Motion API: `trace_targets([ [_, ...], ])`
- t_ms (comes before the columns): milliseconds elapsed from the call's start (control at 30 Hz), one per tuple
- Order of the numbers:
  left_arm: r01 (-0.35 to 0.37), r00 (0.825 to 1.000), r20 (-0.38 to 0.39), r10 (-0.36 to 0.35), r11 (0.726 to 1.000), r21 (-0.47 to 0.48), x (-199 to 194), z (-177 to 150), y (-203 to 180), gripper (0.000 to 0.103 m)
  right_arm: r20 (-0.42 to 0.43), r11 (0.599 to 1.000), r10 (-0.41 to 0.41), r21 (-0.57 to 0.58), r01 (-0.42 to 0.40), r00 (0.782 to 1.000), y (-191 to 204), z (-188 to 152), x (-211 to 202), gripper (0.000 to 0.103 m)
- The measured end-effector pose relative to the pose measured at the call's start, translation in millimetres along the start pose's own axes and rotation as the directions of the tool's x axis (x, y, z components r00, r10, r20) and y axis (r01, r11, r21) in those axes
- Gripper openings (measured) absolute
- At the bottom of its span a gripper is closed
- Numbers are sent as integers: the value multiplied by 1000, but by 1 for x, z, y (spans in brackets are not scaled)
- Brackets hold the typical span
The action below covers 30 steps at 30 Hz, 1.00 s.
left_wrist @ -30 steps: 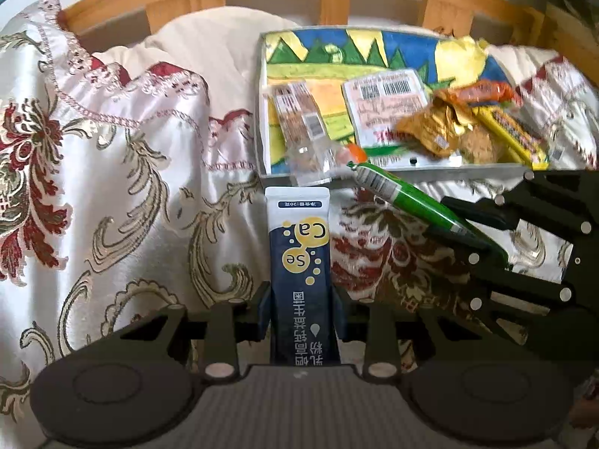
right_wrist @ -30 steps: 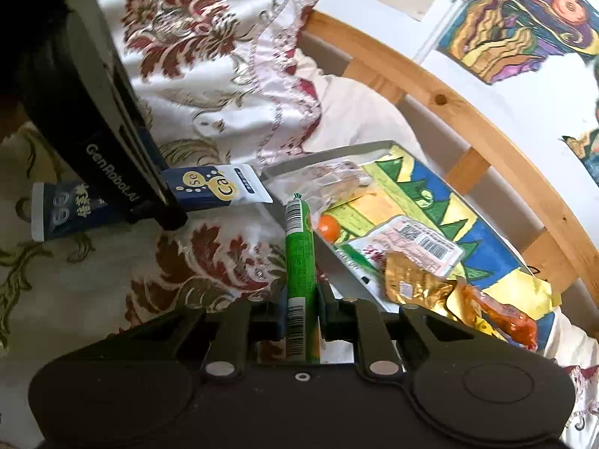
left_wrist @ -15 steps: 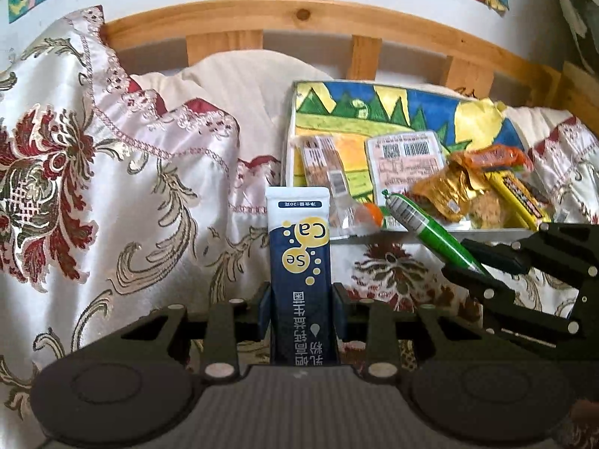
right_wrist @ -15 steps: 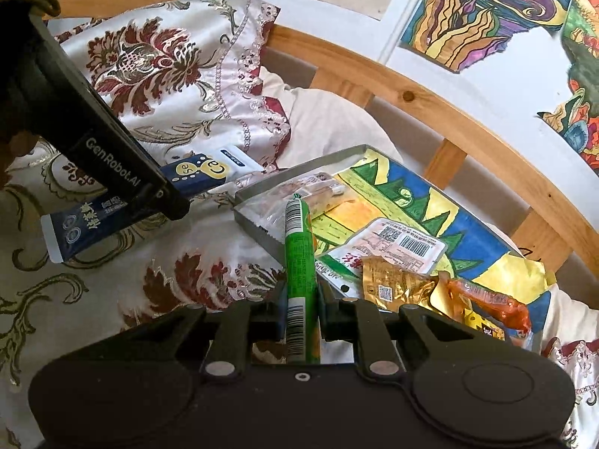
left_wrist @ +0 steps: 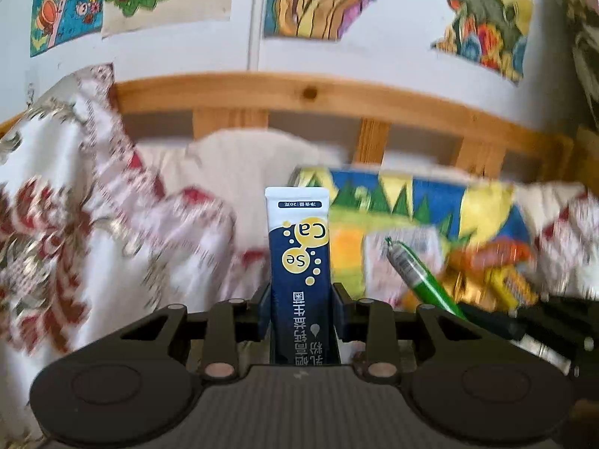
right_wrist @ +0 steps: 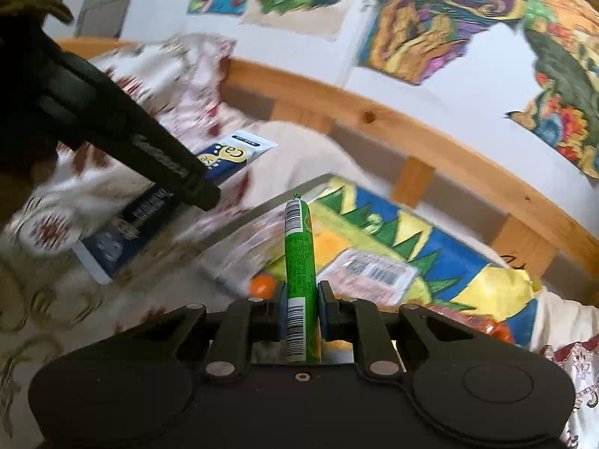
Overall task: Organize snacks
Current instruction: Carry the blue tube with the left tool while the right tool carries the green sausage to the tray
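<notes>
Left wrist view: left gripper clamps the navy-and-white foil sachet, now raised from the quilt toward the painted tray.

Right wrist view: right gripper pinches the green plastic sausage stick, lifted over the tray; both snacks seemingly ready for placing.

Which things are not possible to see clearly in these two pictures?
- Left wrist view: snacks on the tray are smeared by motion blur; labels unreadable.
- Left wrist view: blue sachet bottom hidden behind the left tongs.
- Right wrist view: green stick lower end covered by the right tongs.
</notes>
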State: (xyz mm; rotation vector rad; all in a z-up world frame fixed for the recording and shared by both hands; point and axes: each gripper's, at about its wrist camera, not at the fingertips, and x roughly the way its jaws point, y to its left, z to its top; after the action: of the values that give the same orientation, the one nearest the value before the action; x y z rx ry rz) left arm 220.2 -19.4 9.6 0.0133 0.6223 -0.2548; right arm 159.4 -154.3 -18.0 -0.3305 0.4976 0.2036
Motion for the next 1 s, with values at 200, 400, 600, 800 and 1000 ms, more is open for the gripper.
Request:
trace_targets([
  [200,45,990,137,-36,997,-61,28,25,-17,36,34,988,-63,142,58,997,-42,11,13,17],
  [400,93,990,118,-81,991,-95,60,28,-23,36,24,940,-81,334,69,996,-84,17,37,17],
  [600,123,992,35,-119,986,-113,89,23,-25,36,-19,880,-61,471,62,998,-106,17,62,17],
  [800,137,991,22,-135,985,-108,97,23,-30,36,-50,866,-68,494,84,996,-110,12,76,17],
  [1000,142,990,-2,-143,986,-88,101,25,-34,36,-87,860,-49,504,86,995,-109,8,86,17],
])
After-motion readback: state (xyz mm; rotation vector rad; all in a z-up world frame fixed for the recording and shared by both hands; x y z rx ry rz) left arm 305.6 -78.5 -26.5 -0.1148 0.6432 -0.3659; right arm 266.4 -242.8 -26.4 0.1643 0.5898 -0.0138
